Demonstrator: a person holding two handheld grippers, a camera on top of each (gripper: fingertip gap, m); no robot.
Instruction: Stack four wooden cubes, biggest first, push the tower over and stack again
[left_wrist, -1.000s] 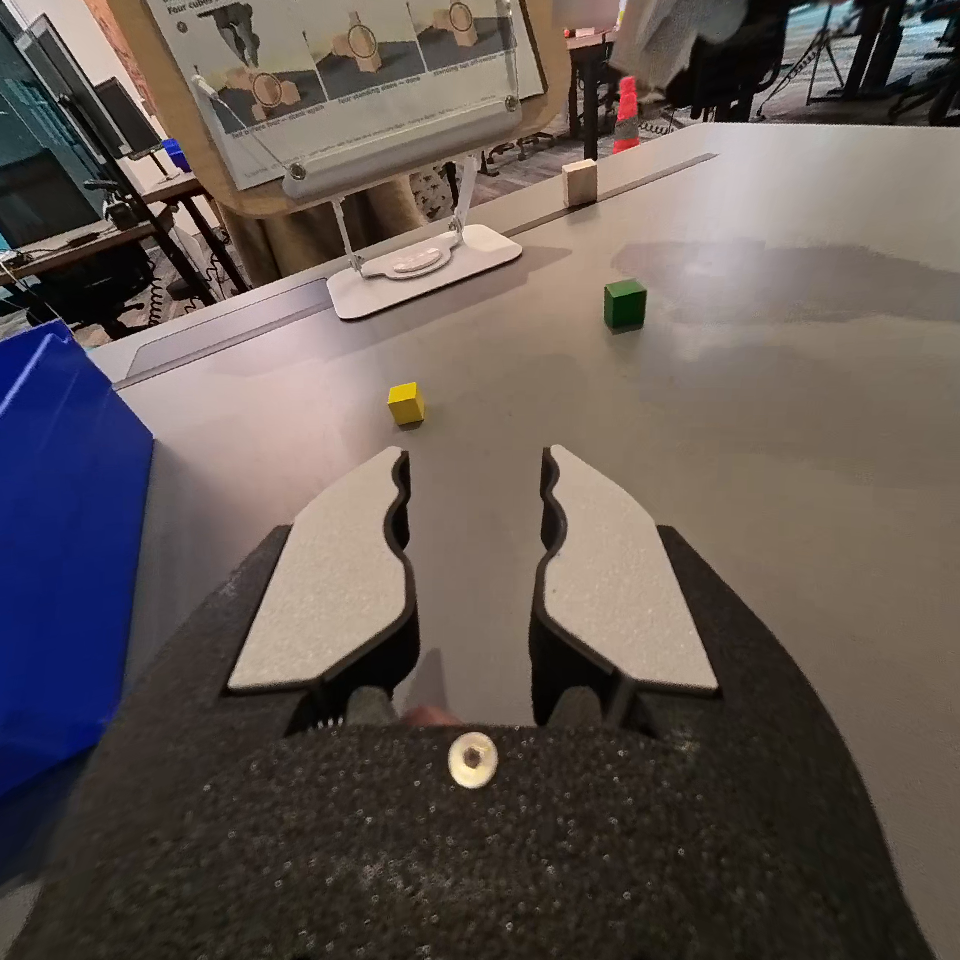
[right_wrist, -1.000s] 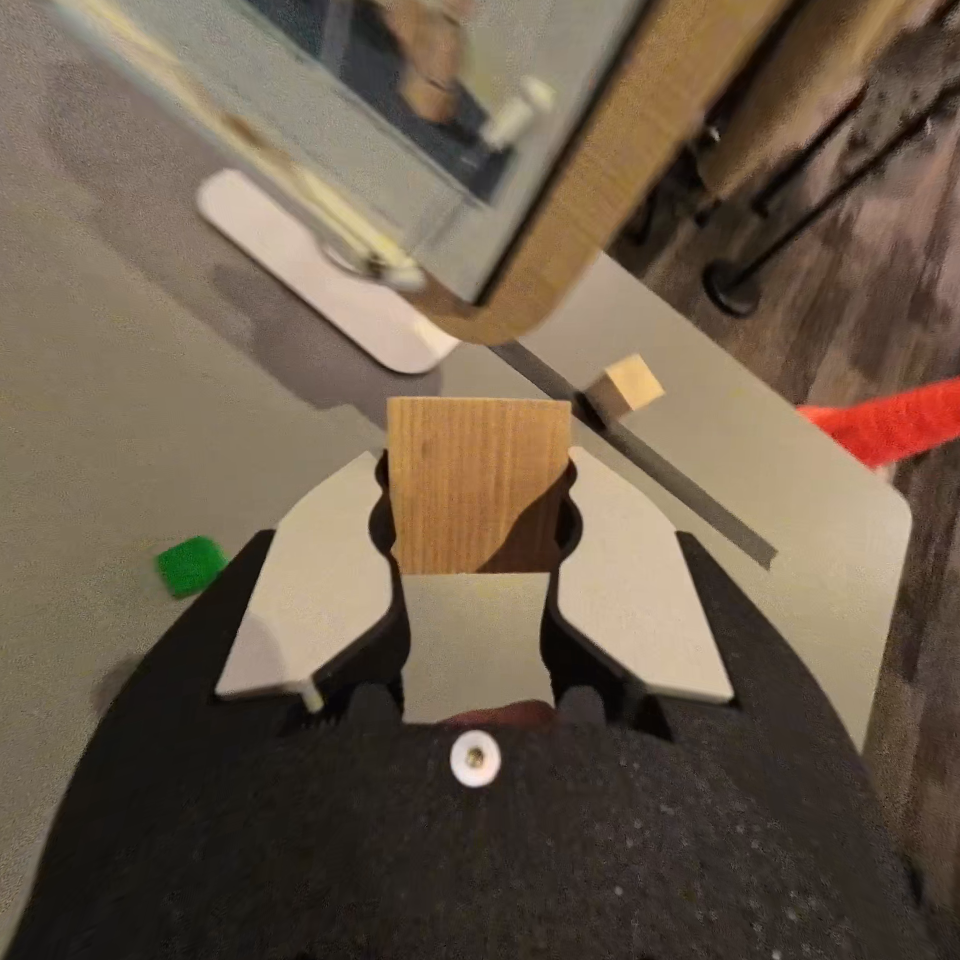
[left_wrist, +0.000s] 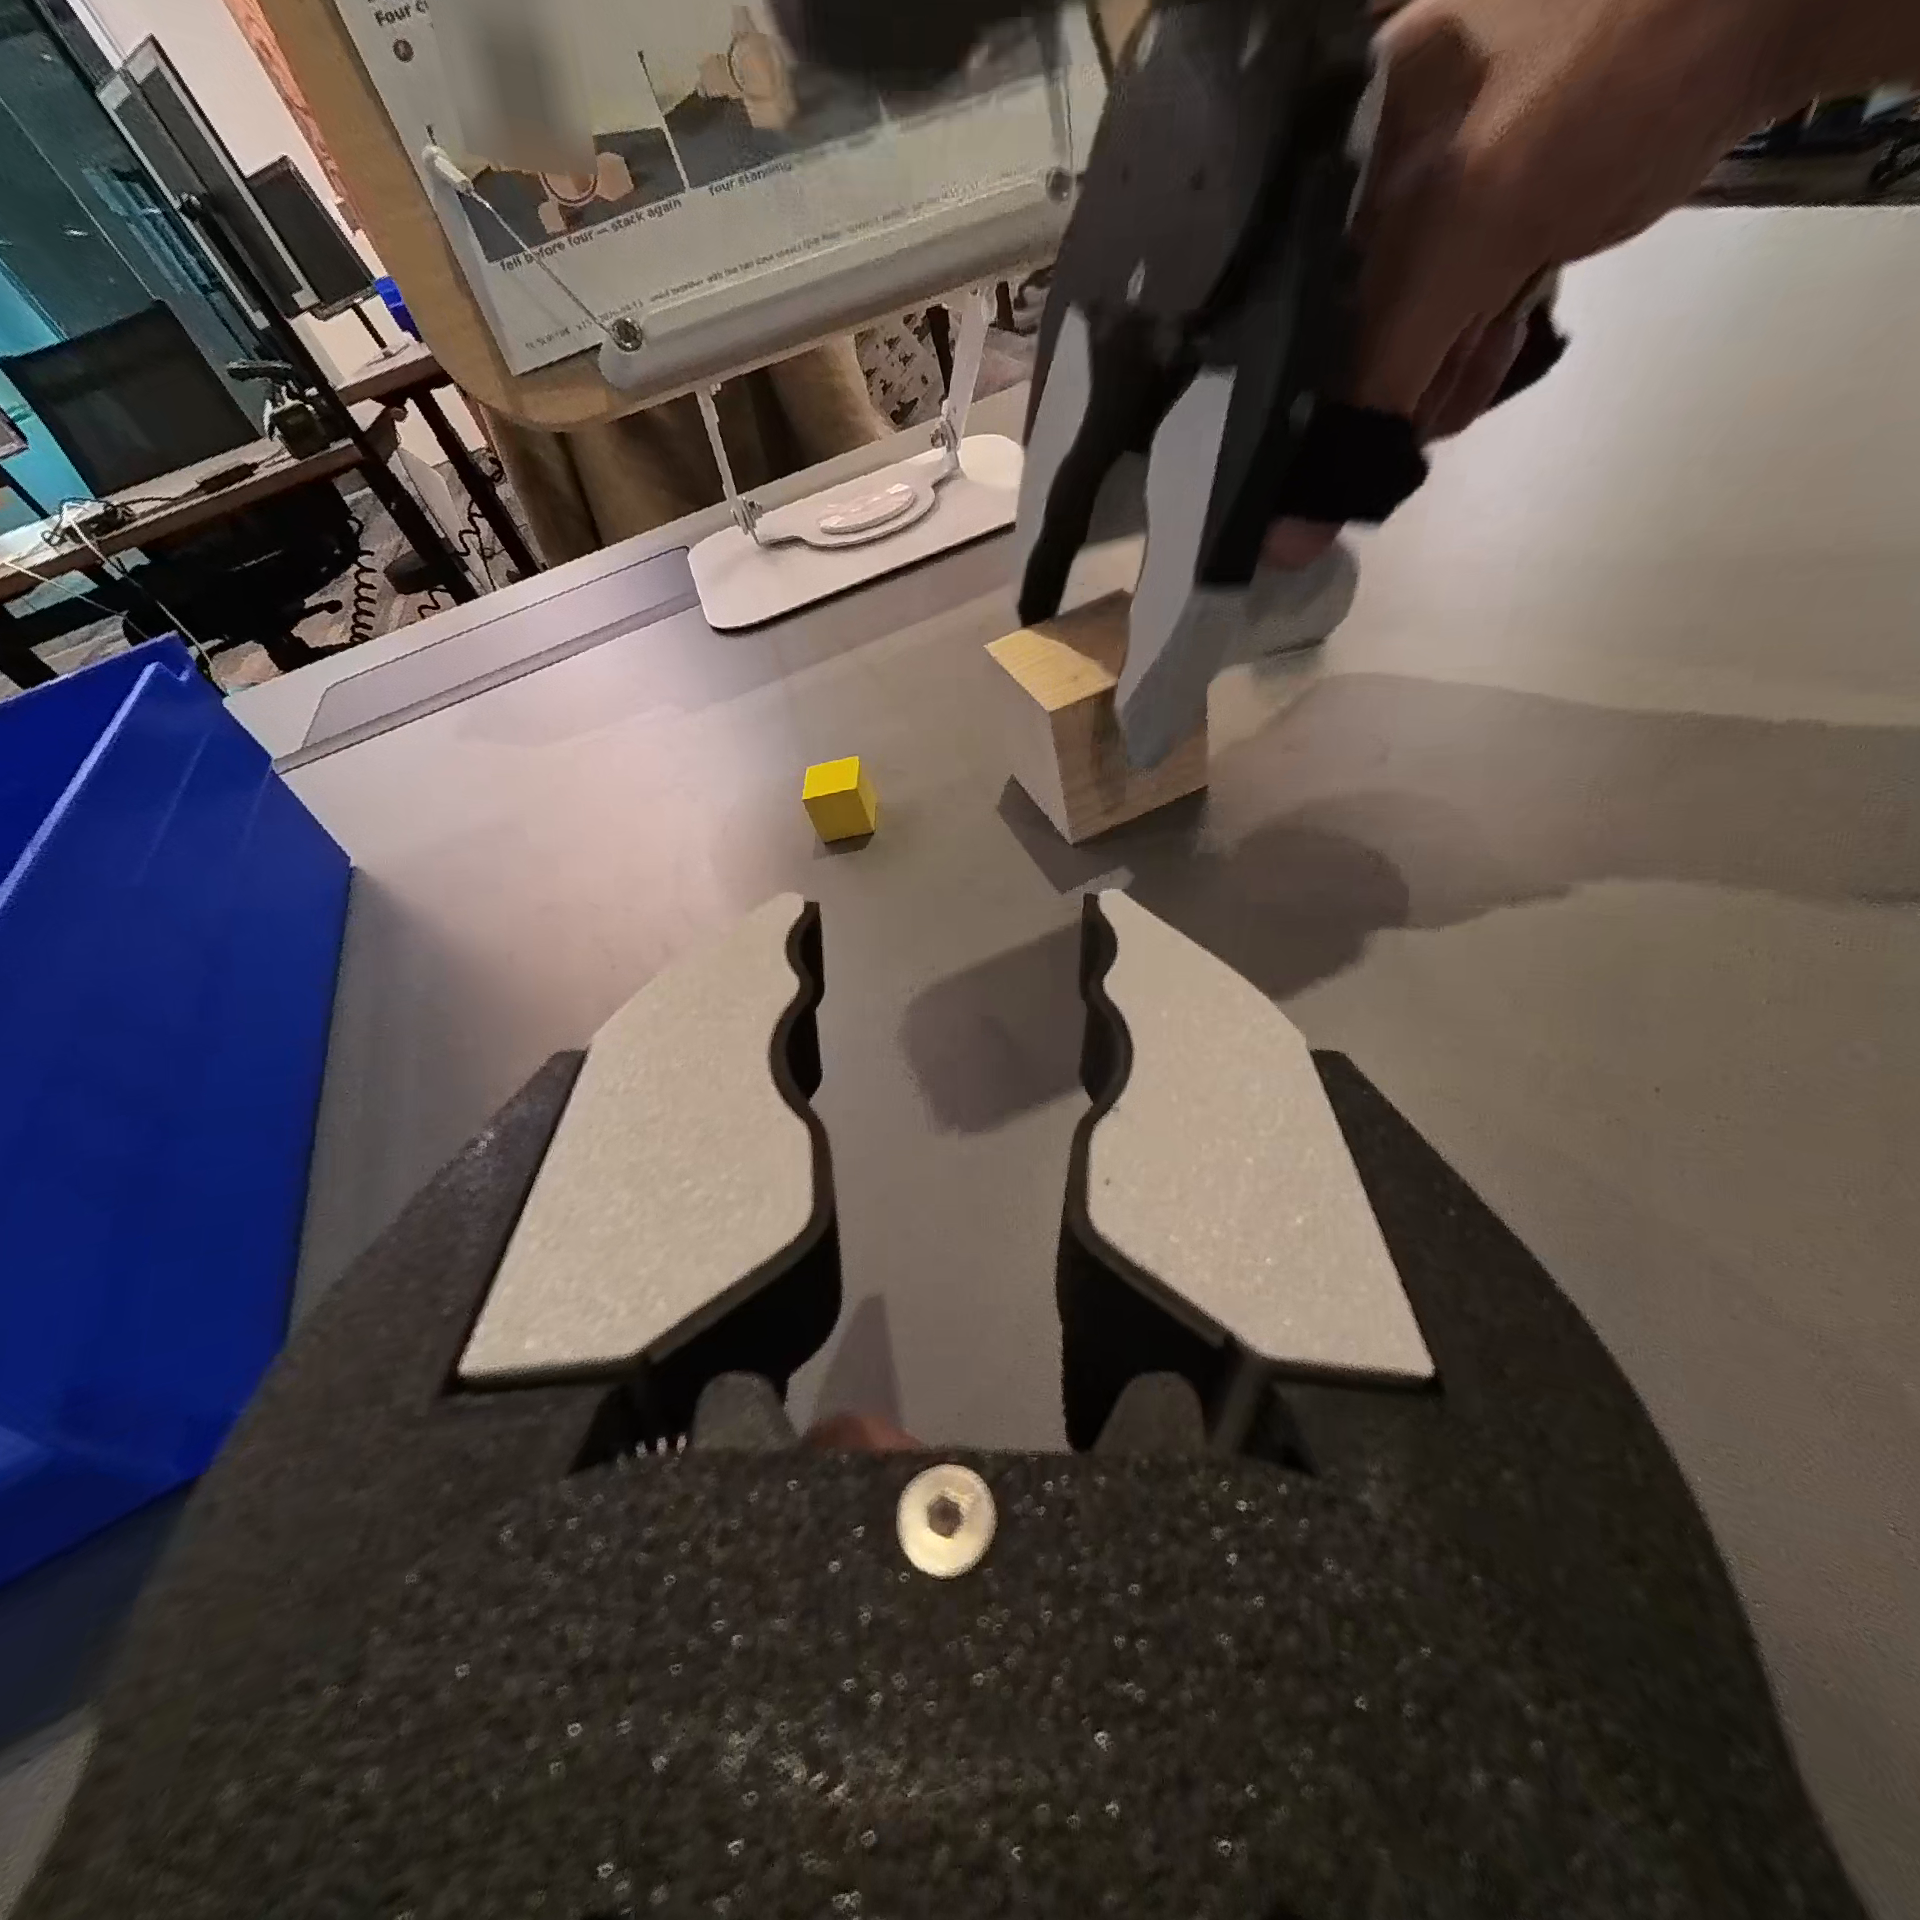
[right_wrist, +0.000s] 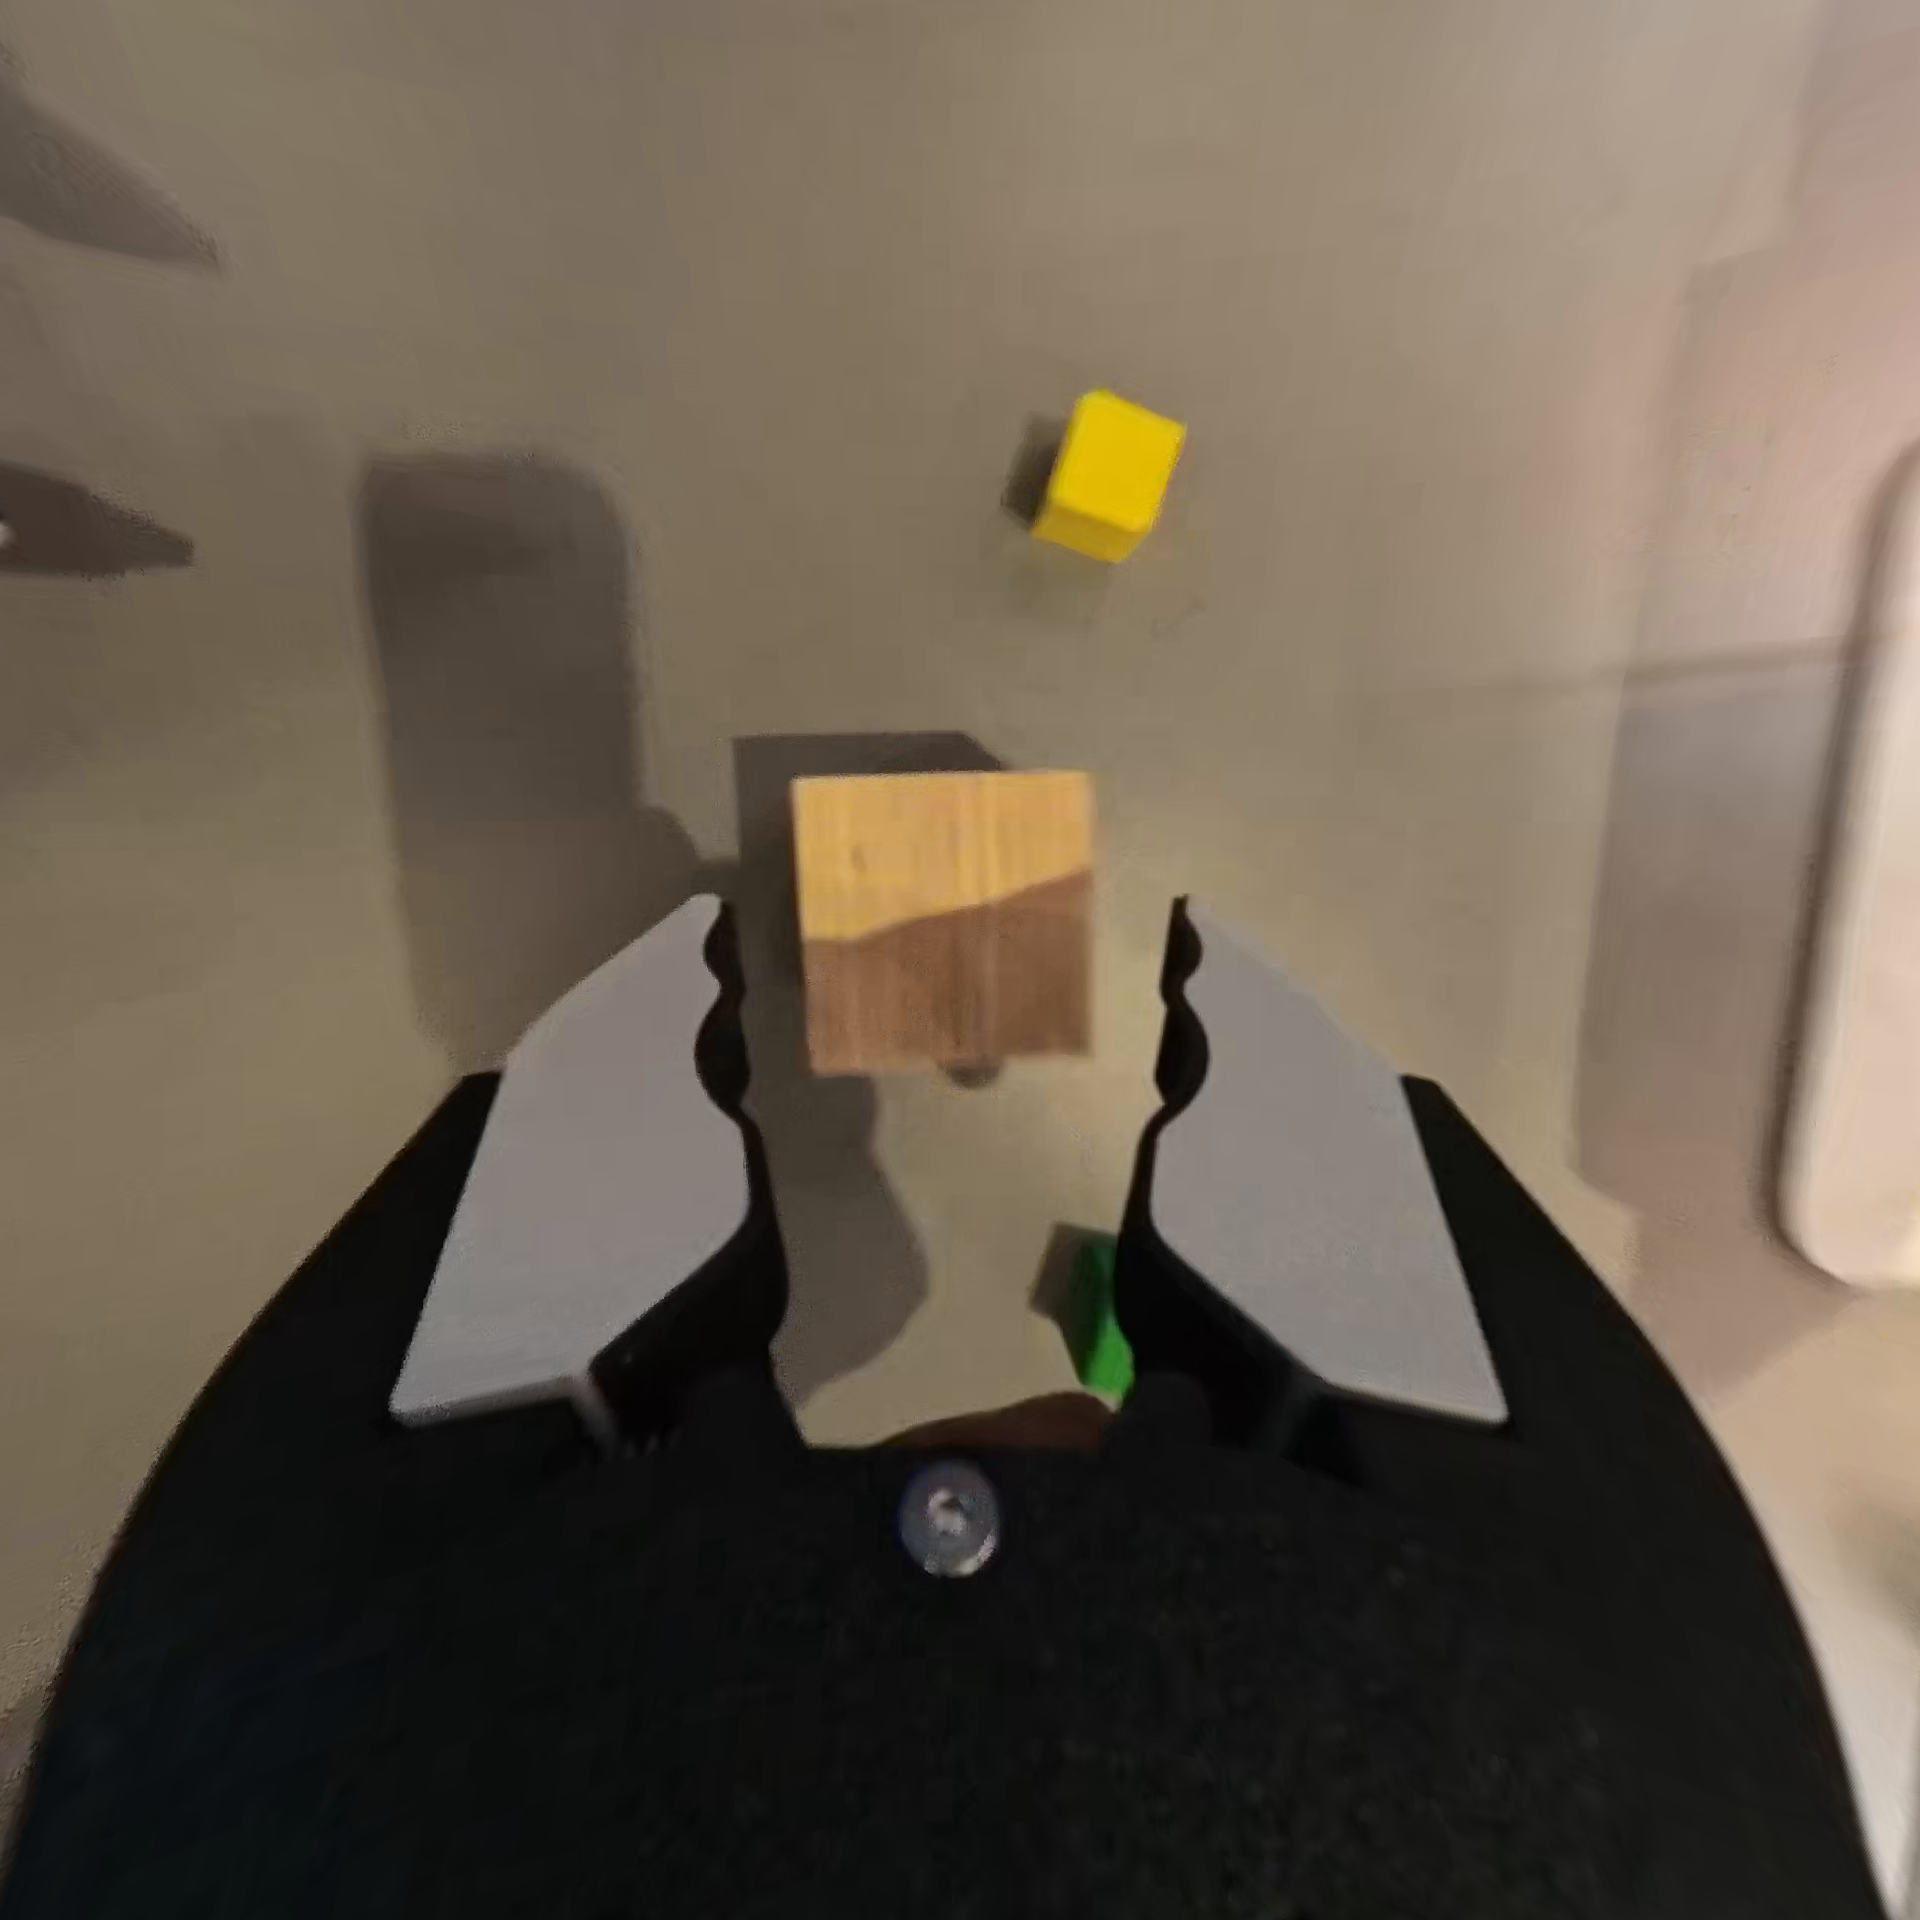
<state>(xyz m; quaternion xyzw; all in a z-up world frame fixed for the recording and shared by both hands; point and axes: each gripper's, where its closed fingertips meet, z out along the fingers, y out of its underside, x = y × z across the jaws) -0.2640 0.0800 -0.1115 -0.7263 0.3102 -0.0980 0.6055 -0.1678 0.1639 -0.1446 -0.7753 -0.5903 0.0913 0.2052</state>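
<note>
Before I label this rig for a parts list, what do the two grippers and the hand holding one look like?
Both the left gripper and right gripper have rough black bodies, a silver screw at centre, and flat pale grey fingers with wavy black inner edges. The hand on the right gripper shows a black band, possibly a strap.
</note>
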